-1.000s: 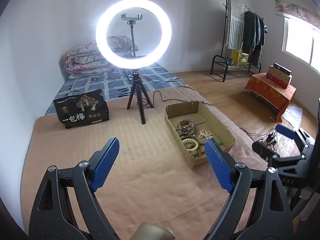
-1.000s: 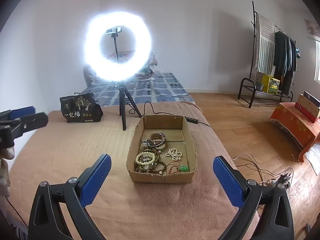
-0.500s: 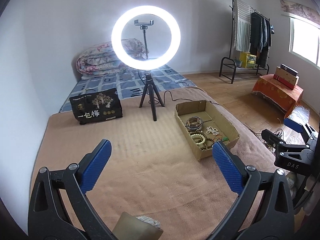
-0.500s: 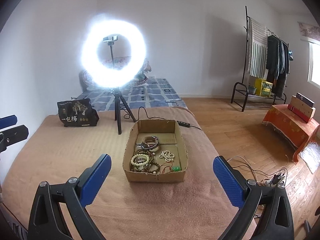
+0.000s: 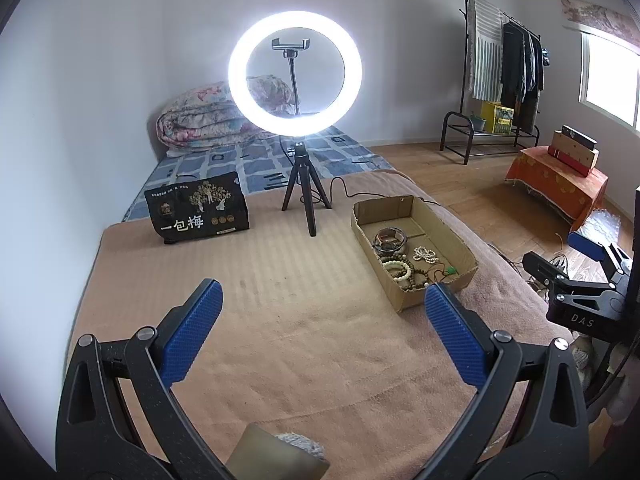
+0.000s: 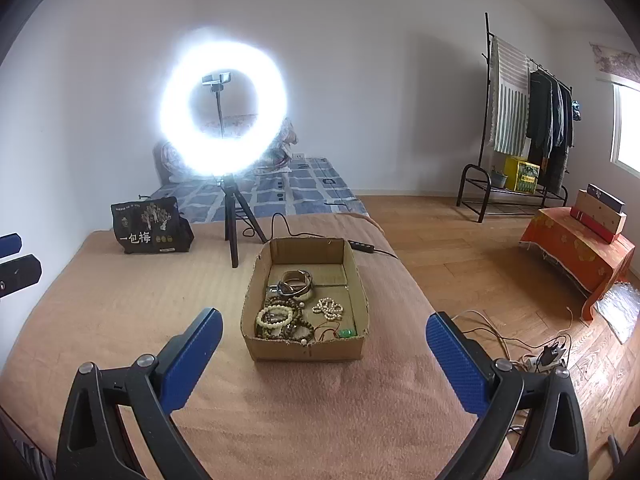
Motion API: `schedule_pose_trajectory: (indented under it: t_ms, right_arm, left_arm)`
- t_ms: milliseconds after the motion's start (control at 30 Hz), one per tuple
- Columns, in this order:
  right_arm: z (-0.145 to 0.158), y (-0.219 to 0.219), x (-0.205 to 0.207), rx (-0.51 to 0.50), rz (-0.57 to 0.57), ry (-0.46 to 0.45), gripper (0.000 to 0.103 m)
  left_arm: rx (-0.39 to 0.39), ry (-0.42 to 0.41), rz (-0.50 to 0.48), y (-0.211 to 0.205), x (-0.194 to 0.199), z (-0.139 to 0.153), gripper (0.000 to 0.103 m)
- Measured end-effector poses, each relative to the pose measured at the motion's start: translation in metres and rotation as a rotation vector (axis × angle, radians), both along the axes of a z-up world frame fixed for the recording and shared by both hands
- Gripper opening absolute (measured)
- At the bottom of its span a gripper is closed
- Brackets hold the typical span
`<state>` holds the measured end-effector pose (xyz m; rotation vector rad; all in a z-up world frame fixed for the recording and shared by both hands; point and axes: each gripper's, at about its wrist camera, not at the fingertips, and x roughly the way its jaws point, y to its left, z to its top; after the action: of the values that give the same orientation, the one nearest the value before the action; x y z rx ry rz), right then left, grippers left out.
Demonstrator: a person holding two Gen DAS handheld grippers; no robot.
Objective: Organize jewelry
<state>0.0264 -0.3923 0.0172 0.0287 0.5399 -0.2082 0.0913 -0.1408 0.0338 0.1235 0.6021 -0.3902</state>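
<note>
A: Biggest thing first: the tan blanket-covered bed (image 6: 120,320), and everything sits relative to the shallow brown cardboard box (image 6: 306,346) on it. The glowing white ring light on its black tripod (image 6: 222,108) stands behind the box and to its left, and the black printed snack bag (image 6: 150,226) is further left again.

B: And the jewelry?

A: All in that box. Two silver metal bangles (image 6: 296,282) lie toward the back, a heap of dark wooden bead bracelets (image 6: 286,322) with a cream bead bracelet (image 6: 274,316) on top sits front-left, a small white pearl string (image 6: 328,307) is to the right of the heap, and a little green pendant on a red cord (image 6: 346,333) is in the front-right corner.

B: What changed?

A: Compared with a second ago, both cameras sit further back from the box and it looks smaller. The left gripper (image 5: 322,322) has its blue-padded fingers spread wide with nothing in them, same for the right gripper (image 6: 324,354), which faces the box's front wall. The pieces lie just as they did.

B: So finished or not?

A: Can't call it. Everything's boxed but jumbled, so that fits a tidy-up done or a sort still pending.
</note>
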Motion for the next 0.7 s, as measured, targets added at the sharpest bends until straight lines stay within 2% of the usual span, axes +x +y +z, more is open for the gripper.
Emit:
schedule_pose_trajectory:
  t_ms: [700]
  right_arm:
    - [-0.0044, 0.0019, 0.0005, 0.006, 0.005, 0.013, 0.103]
  left_arm:
    - [0.002, 0.003, -0.002, 0.0023, -0.001, 0.0001, 0.103]
